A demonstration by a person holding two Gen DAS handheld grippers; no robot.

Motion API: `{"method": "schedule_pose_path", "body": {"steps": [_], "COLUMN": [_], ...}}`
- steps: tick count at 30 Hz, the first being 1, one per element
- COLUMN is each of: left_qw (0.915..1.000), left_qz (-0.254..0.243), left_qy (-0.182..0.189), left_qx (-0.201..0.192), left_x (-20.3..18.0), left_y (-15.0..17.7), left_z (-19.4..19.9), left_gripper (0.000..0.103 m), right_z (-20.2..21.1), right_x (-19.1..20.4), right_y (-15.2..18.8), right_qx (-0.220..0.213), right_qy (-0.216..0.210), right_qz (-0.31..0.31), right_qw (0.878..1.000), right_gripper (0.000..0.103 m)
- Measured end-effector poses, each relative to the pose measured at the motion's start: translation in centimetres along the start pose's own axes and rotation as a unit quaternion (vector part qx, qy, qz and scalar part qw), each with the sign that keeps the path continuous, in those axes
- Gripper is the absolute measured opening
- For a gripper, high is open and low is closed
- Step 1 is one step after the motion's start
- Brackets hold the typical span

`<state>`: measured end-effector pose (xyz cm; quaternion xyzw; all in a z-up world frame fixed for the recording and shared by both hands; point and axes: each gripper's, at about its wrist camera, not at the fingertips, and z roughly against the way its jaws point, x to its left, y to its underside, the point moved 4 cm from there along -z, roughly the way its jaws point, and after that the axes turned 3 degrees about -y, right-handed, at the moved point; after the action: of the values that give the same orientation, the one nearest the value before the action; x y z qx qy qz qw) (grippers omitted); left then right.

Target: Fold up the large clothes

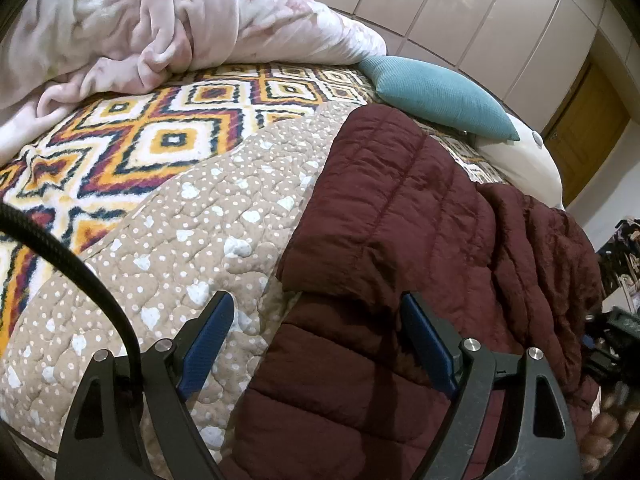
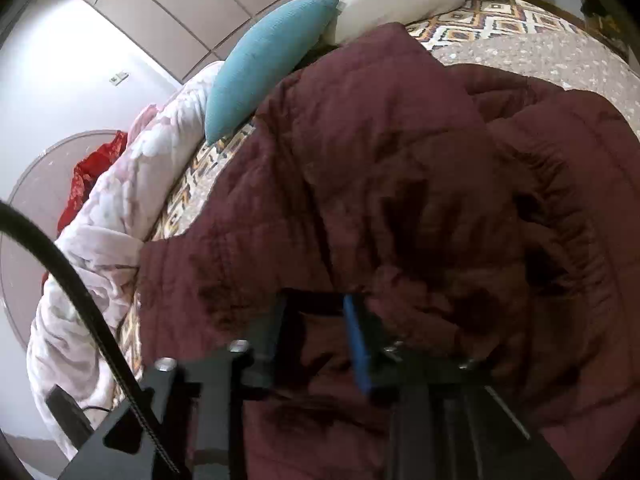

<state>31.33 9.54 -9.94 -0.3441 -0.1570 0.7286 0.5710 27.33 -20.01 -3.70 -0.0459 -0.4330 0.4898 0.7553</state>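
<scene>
A dark maroon quilted jacket [image 1: 400, 208] lies rumpled on the bed, partly doubled over. My left gripper [image 1: 318, 308] is open, its blue-padded fingers [image 1: 208, 340] spread over the jacket's near edge without gripping it. In the right wrist view the jacket [image 2: 380, 160] fills most of the frame. My right gripper [image 2: 316, 304] is narrowed around a fold of the maroon fabric that sits between its fingers [image 2: 358, 344].
The jacket lies on a beige dotted quilt [image 1: 192, 232] over a patterned orange-and-white bedspread [image 1: 132, 136]. A pink blanket [image 1: 132, 24], a teal cushion [image 1: 440, 92] and a white pillow [image 1: 524, 160] lie behind. Wardrobe doors [image 1: 480, 12] stand beyond the bed.
</scene>
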Motion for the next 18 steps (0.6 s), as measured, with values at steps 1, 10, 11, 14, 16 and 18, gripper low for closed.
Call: {"method": "schedule_pose_path", "body": {"steps": [1,10,11,14,16,18], "left_qw": [1.0,0.9998,0.9996,0.9983,0.9971,0.9956], "left_qz": [0.0,-0.012,-0.017,-0.034,-0.043,-0.051], "left_qy": [0.0,-0.014,-0.02,-0.038,-0.051,-0.067], "left_qx": [0.0,-0.008,-0.012,-0.028,-0.035,-0.04], "left_x": [0.0,0.0,-0.1,-0.6,-0.8,-0.9], "left_y": [0.0,0.0,0.0,0.1,0.3,0.3], "left_z": [0.0,0.2,0.3,0.7,1.0,1.5], "left_gripper": [0.085,0.085,0.085,0.085,0.085,0.085], "right_z": [1.0,4.6,3.8,4.4,7.6,10.9], "right_x": [0.4,1.8,1.0,0.1,0.9,1.5], "right_y": [-0.1,3.1,3.6,3.7,4.0,4.6], "right_qx": [-0.011,-0.02,-0.004,0.012,0.005,-0.005], "right_qy": [-0.009,-0.027,-0.024,-0.023,-0.025,-0.013], "right_qz": [-0.005,0.018,0.004,-0.014,0.006,0.045], "right_qw": [1.0,0.999,1.0,1.0,1.0,0.999], "right_gripper": [0.027,0.047,0.047,0.043,0.044,0.045]}}
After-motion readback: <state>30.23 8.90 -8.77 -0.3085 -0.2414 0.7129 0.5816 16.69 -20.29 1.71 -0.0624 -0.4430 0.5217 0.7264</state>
